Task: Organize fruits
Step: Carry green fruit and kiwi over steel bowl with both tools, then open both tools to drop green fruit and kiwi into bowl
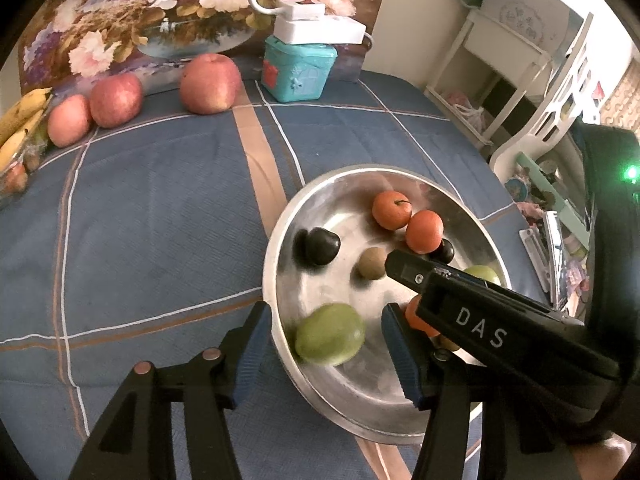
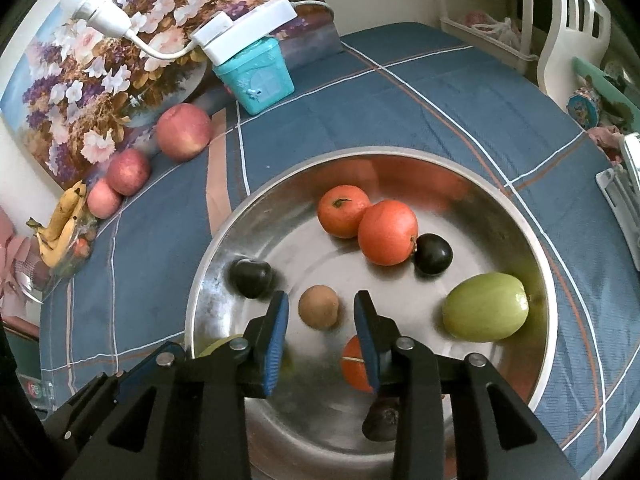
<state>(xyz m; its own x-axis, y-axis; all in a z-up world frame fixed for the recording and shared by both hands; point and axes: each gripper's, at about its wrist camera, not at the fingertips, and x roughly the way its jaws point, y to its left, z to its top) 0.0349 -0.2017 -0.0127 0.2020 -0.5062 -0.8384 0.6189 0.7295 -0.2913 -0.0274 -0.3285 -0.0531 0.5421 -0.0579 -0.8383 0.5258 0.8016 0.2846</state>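
Observation:
A steel bowl (image 1: 380,170) (image 2: 400,152) on the blue checked cloth holds several fruits. My left gripper (image 1: 328,350) is open astride the bowl's near rim, with a slightly blurred green fruit (image 1: 330,334) lying loose between its blue pads. My right gripper (image 2: 322,330) is open low inside the bowl. A small brown fruit (image 2: 319,306) (image 1: 370,264) rests on the bowl floor just past its fingertips, clear of both pads. Two oranges (image 2: 386,232), two dark plums (image 2: 433,254) and a second green fruit (image 2: 485,306) lie around. A third orange (image 2: 354,364) sits under the right finger.
Three red apples (image 1: 208,84) and a bunch of bananas (image 1: 20,120) line the far left by a floral painting (image 1: 120,12). A teal box (image 1: 298,70) carries a white power strip. The right gripper's black housing (image 1: 480,320) crosses the bowl. White furniture (image 1: 520,60) stands beyond the table's right edge.

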